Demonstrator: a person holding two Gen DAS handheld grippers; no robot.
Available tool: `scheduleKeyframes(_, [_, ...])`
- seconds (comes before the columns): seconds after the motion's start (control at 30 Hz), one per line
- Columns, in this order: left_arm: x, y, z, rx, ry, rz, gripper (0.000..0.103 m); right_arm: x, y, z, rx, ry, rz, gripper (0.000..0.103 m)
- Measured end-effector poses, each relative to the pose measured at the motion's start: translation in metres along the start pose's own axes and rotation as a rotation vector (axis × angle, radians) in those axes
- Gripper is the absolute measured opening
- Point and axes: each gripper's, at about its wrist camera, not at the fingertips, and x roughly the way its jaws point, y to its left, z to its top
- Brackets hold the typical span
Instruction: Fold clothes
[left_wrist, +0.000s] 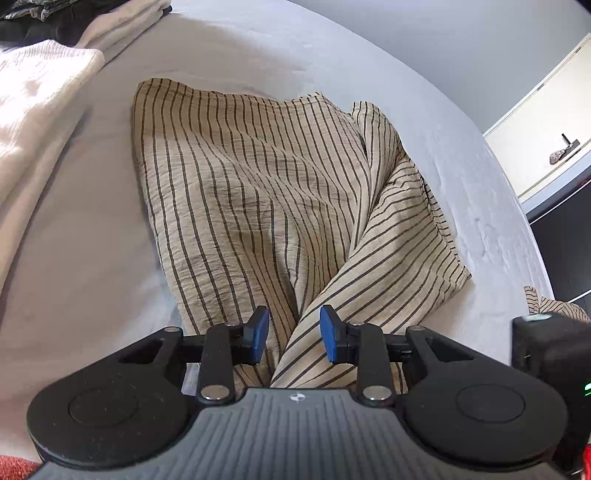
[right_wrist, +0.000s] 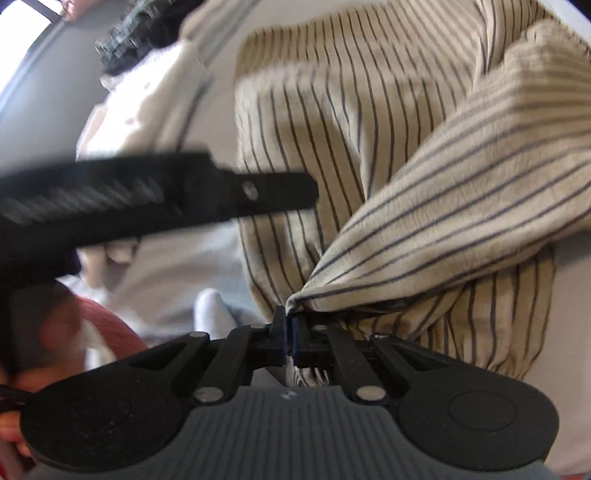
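A beige garment with thin dark stripes lies on the white bed sheet. Its right part is folded over the middle. My left gripper is open just above the garment's near end, with cloth between and below the blue pads. In the right wrist view my right gripper is shut on a pinched corner of the striped garment and holds that flap up over the rest. The left gripper's body crosses that view, blurred.
A cream knitted cloth lies at the left of the bed. Folded light and dark clothes are stacked at the far left. A white cabinet stands beyond the bed's right edge.
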Motion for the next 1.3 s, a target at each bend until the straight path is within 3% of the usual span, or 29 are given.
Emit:
scheduleKeyframes(0.17, [0.005,0.0,-0.002,0.005,0.024,0.014,0.034,0.007,0.0,-0.006,0.0,0.007,-0.029,0.005])
scheduleKeyframes(0.27, [0.005,0.0,-0.002,0.001,0.024,0.019,0.034,-0.004,0.002,-0.008,-0.006,-0.012,-0.019,0.015])
scheduleKeyframes(0.3, [0.004,0.0,-0.003,-0.001,0.022,0.02,0.034,-0.011,0.002,-0.009,-0.011,-0.021,-0.016,0.023])
scheduleKeyframes(0.47, [0.001,0.0,-0.003,-0.009,0.005,0.029,0.034,-0.054,-0.007,-0.015,-0.018,-0.074,-0.019,0.032])
scheduleKeyframes(0.63, [-0.002,-0.009,0.007,0.039,-0.029,0.11,0.034,-0.102,-0.048,-0.018,0.054,-0.157,-0.084,0.032])
scheduleKeyframes(0.73, [-0.001,-0.014,0.024,0.107,-0.071,0.208,0.034,-0.123,-0.087,-0.014,0.156,-0.213,-0.172,0.032])
scheduleKeyframes(0.87, [0.01,-0.013,0.059,0.109,-0.134,0.296,0.034,-0.144,-0.143,0.002,0.326,-0.288,-0.241,0.037])
scheduleKeyframes(1.03, [0.034,-0.001,0.091,0.085,-0.163,0.341,0.034,-0.153,-0.201,0.026,0.449,-0.317,-0.366,0.038])
scheduleKeyframes(1.2, [0.053,0.02,0.096,0.067,-0.166,0.377,0.034,-0.137,-0.23,0.041,0.512,-0.274,-0.391,0.038])
scheduleKeyframes(1.27, [0.058,0.028,0.098,0.058,-0.149,0.38,0.034,-0.141,-0.221,0.047,0.482,-0.286,-0.388,0.035])
scheduleKeyframes(1.3, [0.058,0.03,0.098,0.057,-0.15,0.377,0.034,-0.143,-0.215,0.05,0.465,-0.293,-0.387,0.023])
